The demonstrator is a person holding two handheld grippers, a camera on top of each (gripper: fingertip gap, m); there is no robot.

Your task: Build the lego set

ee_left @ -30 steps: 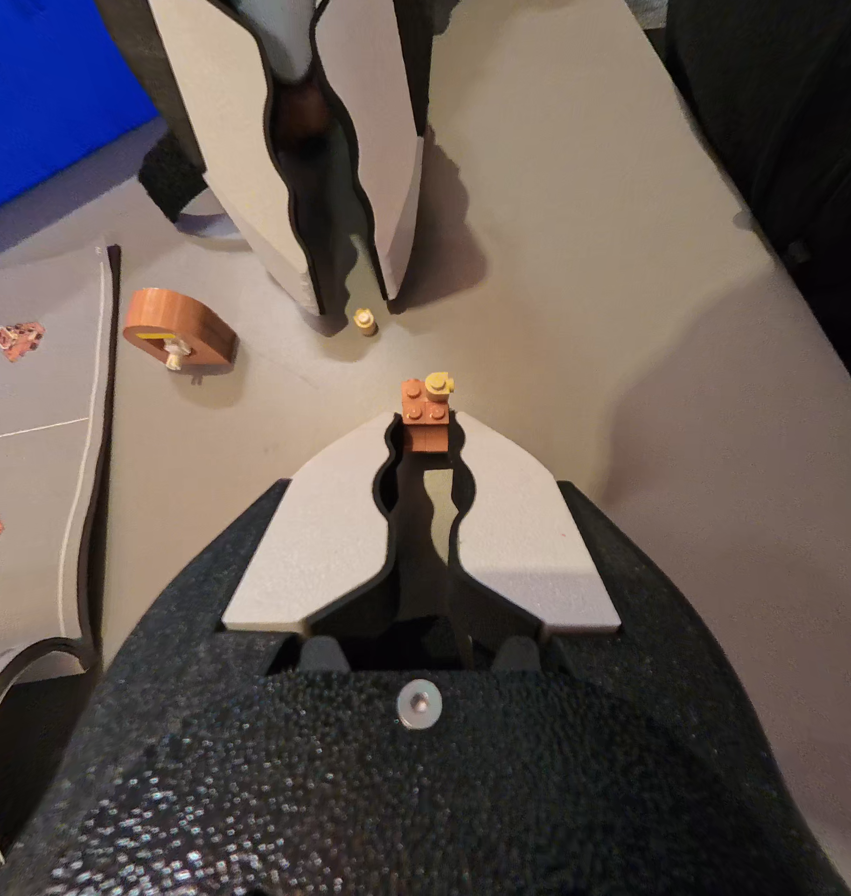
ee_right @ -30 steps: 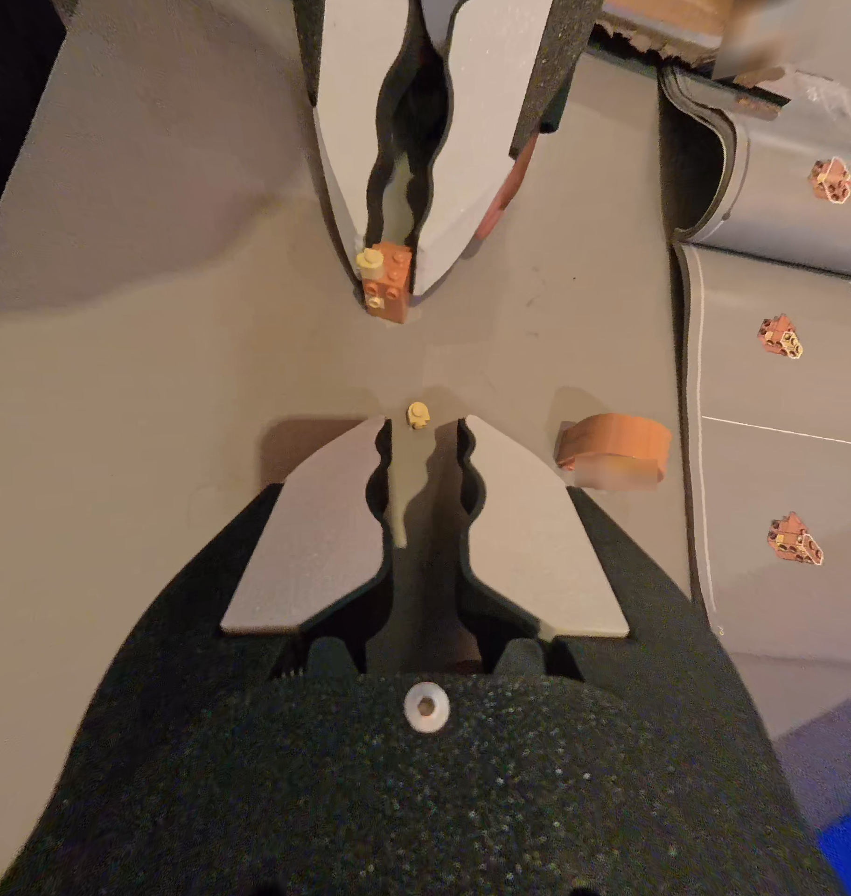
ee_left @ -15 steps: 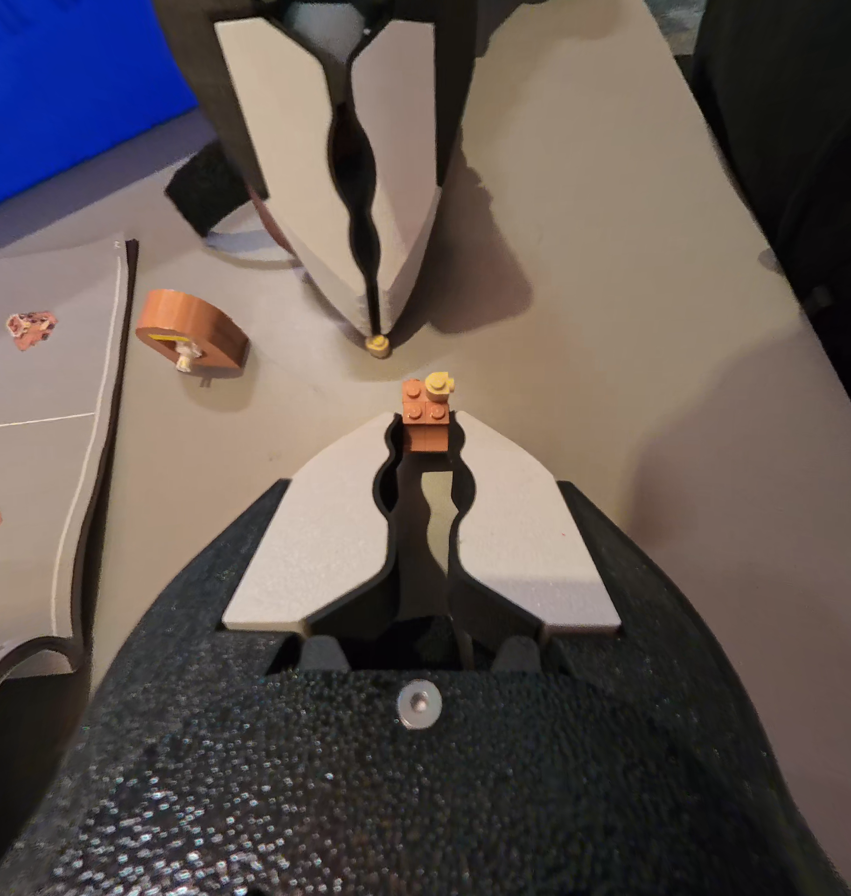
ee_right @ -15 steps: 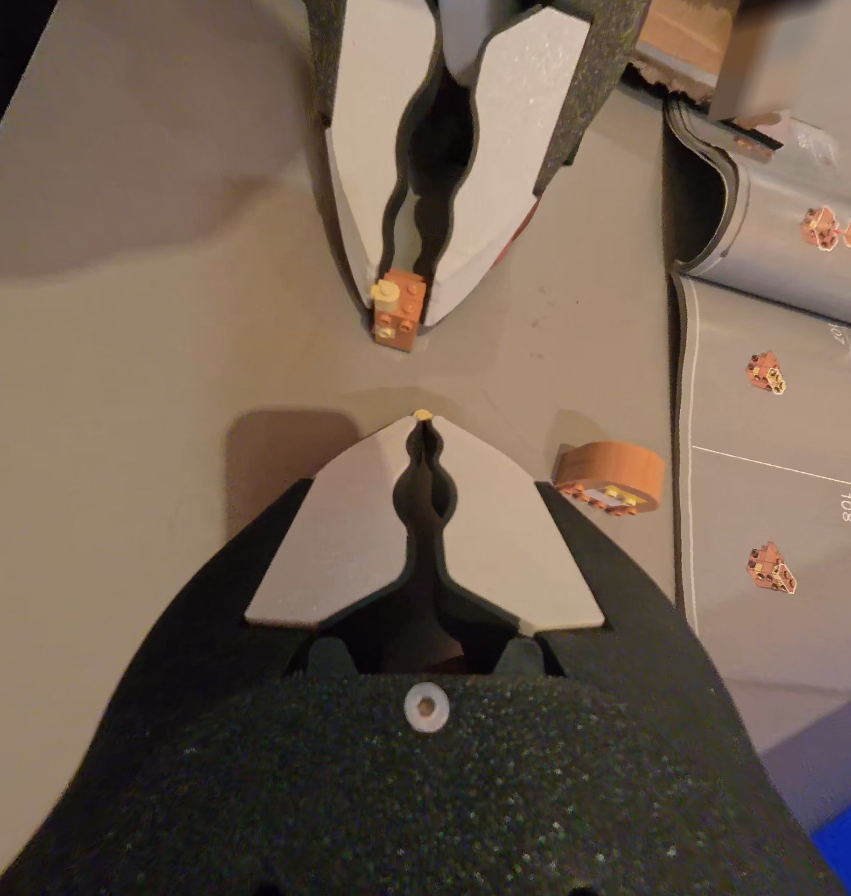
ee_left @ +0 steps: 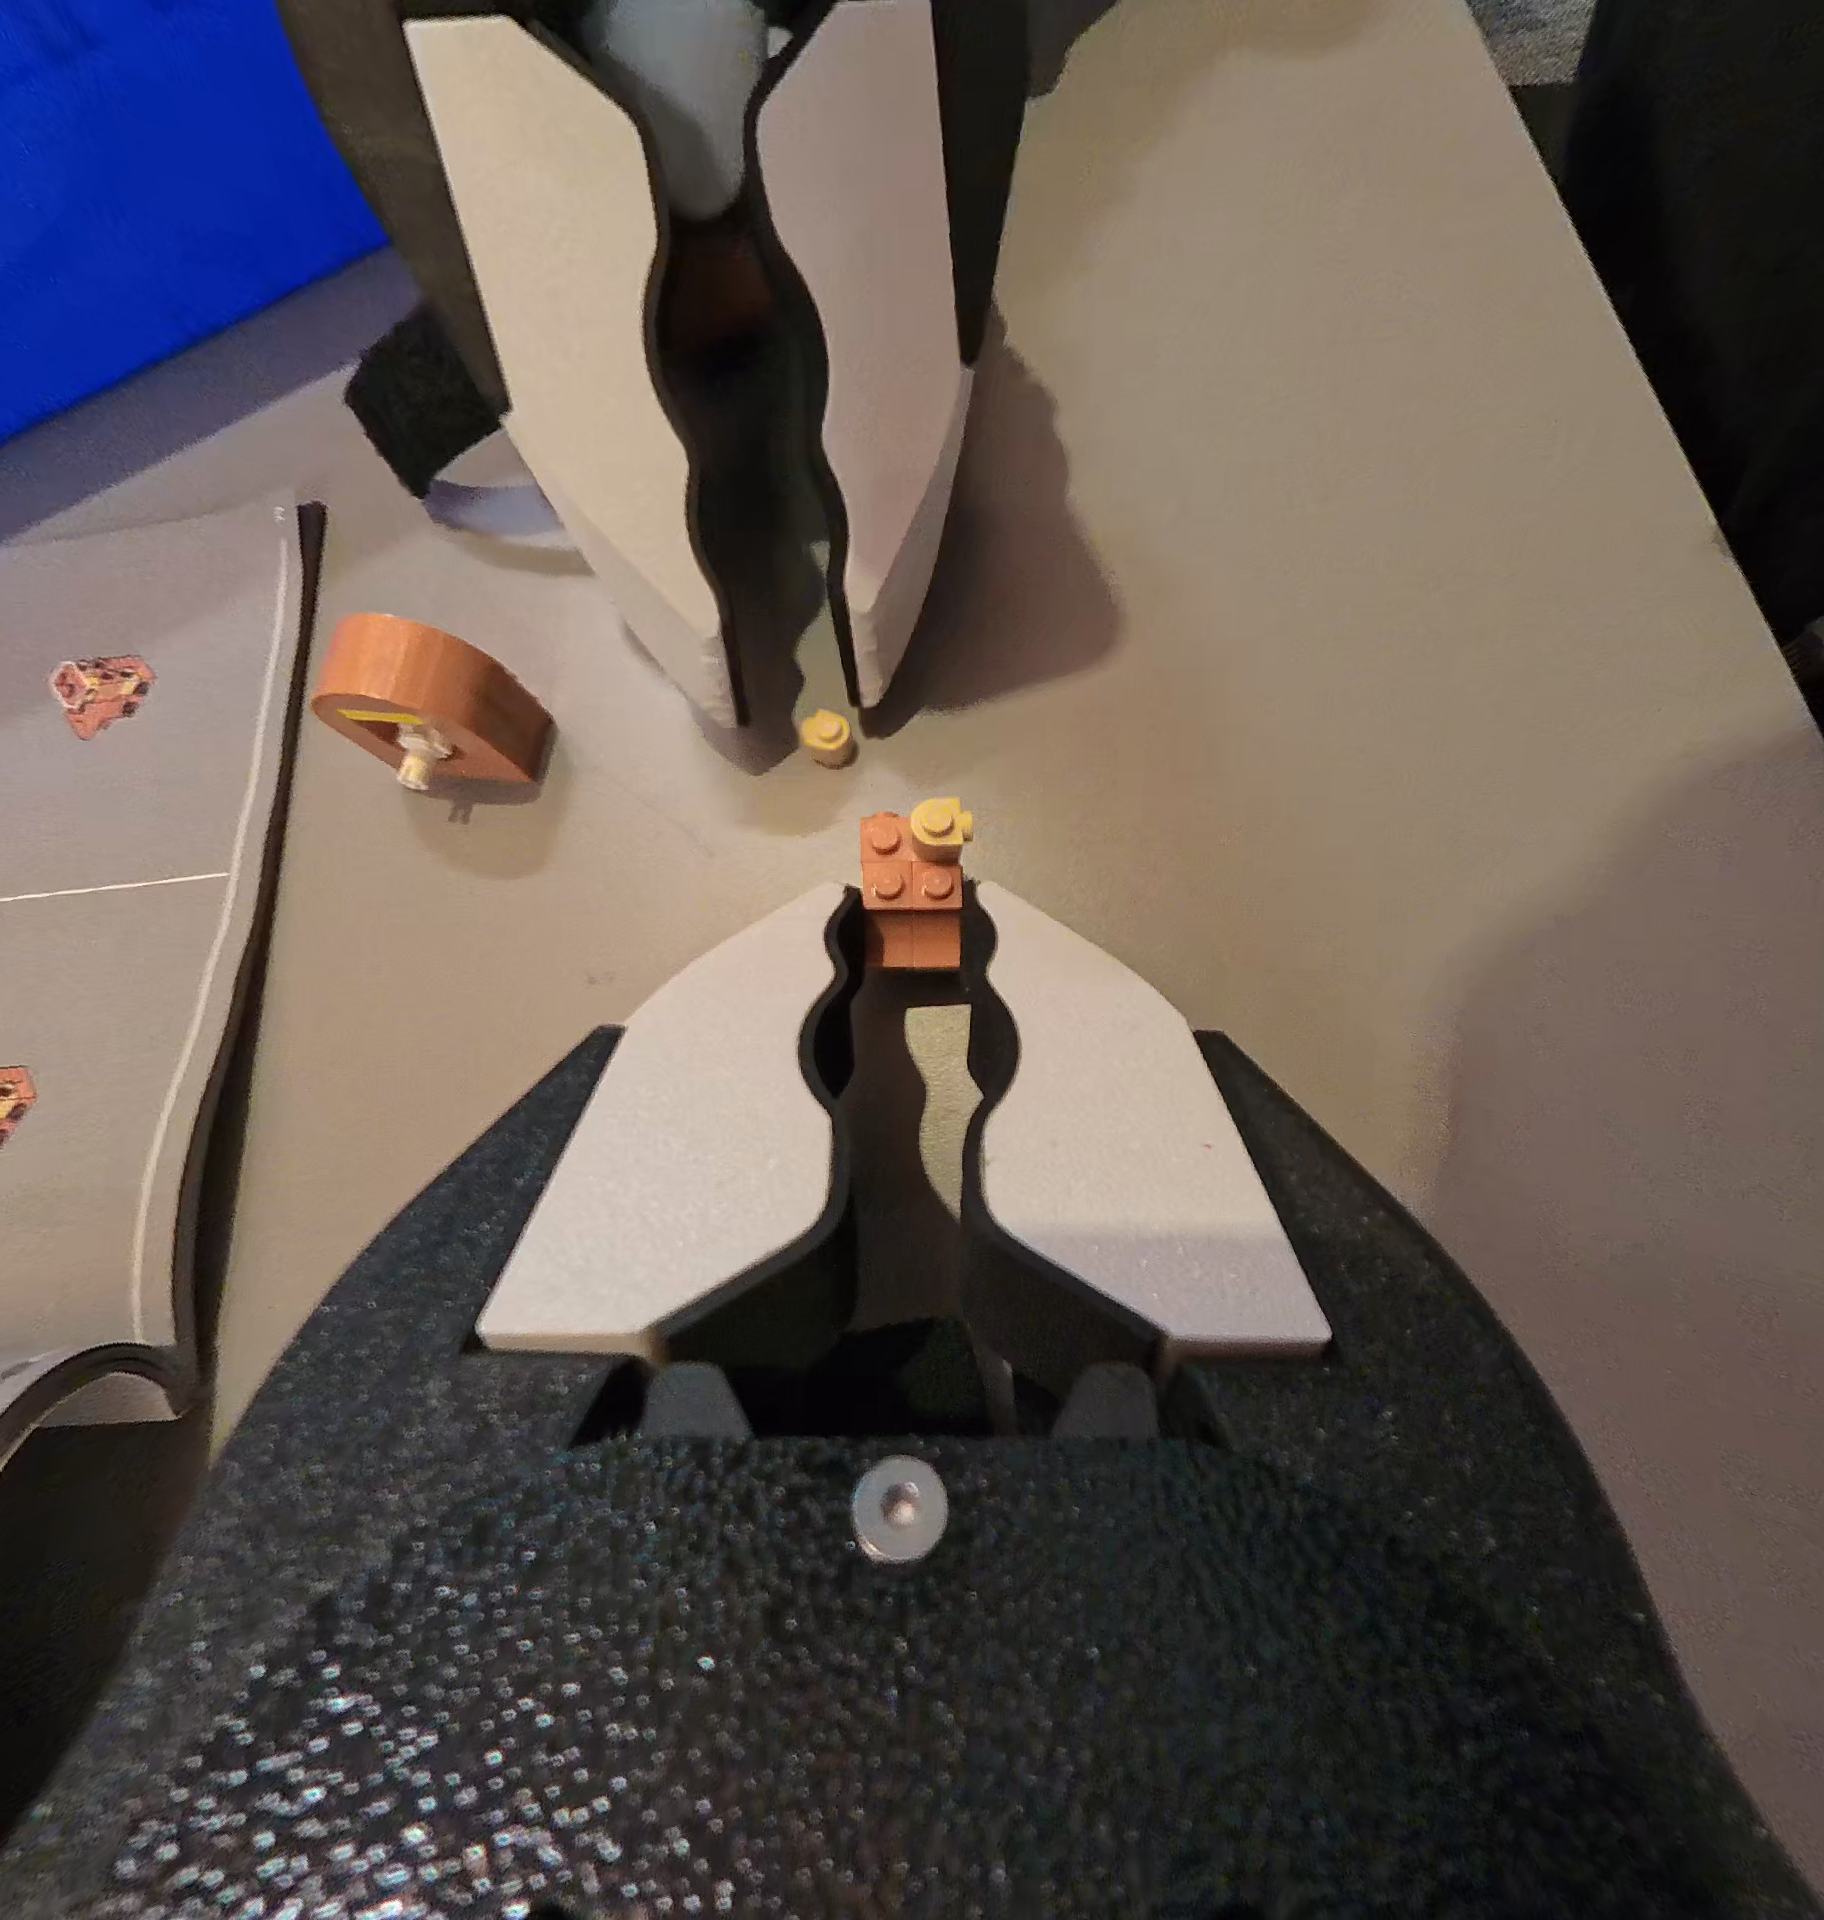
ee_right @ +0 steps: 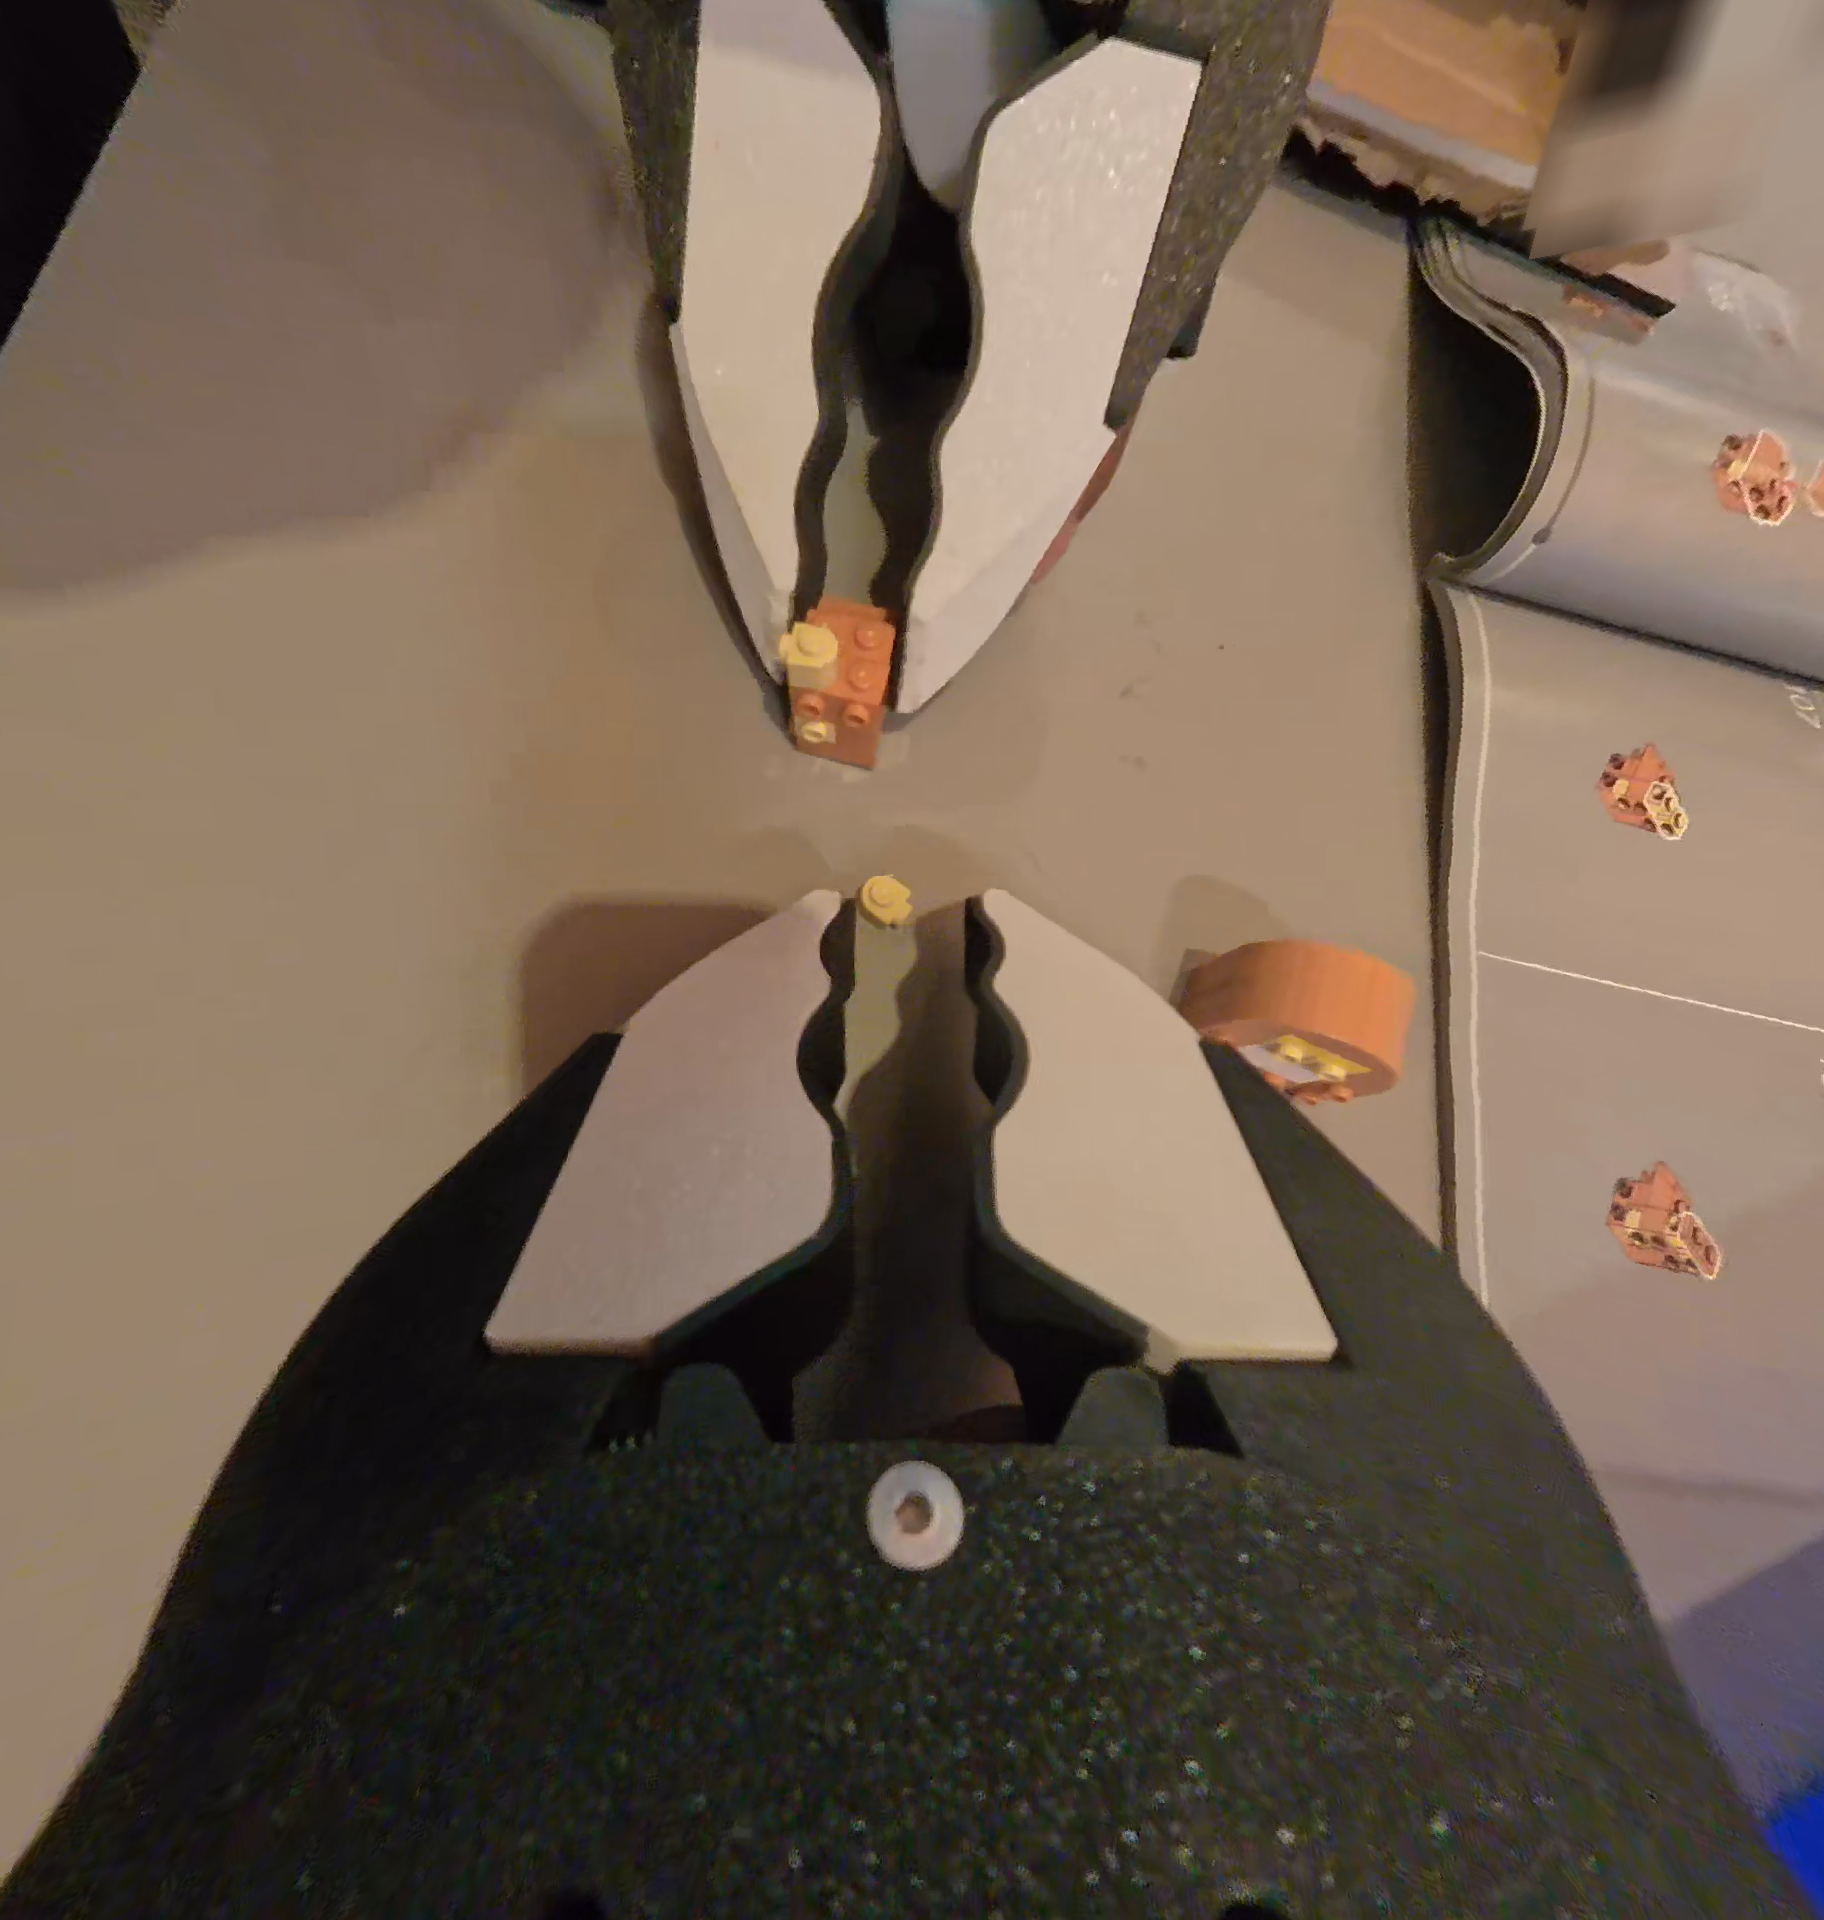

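Observation:
My left gripper (ee_left: 913, 906) is shut on a small brown brick block (ee_left: 913, 883) and holds it just above the grey table. A tan round piece (ee_left: 939, 828) sits on the block's top far corner. The block also shows in the right wrist view (ee_right: 848, 686), with studs on its front face. My right gripper (ee_right: 900, 912) is open. A loose tan round stud (ee_right: 884, 900) lies on the table at its fingertips, near the left one, with a gap to the right pad. In the left wrist view the stud (ee_left: 825, 736) lies just in front of the right gripper's tips (ee_left: 799, 707).
A brown curved piece (ee_left: 435, 707) with a yellow underside lies on the table beside the open instruction booklet (ee_left: 87, 883). In the right wrist view the piece (ee_right: 1303, 1003) is right of my right gripper, and the booklet (ee_right: 1666, 1039) is farther right. A blue surface (ee_left: 108, 208) is beyond. One gripper's finger ends stand about 4 centimeters off the other's. It is some 5 centimeters from my right tips to the brown curved piece (ee_left: 435, 707). Seen from the right wrist view (ee_right: 1284, 958) as well.
My right gripper closed at the tan stud half a second ago and has opened again. The stud lies on the table at its tips. The left gripper has kept its hold on the block.

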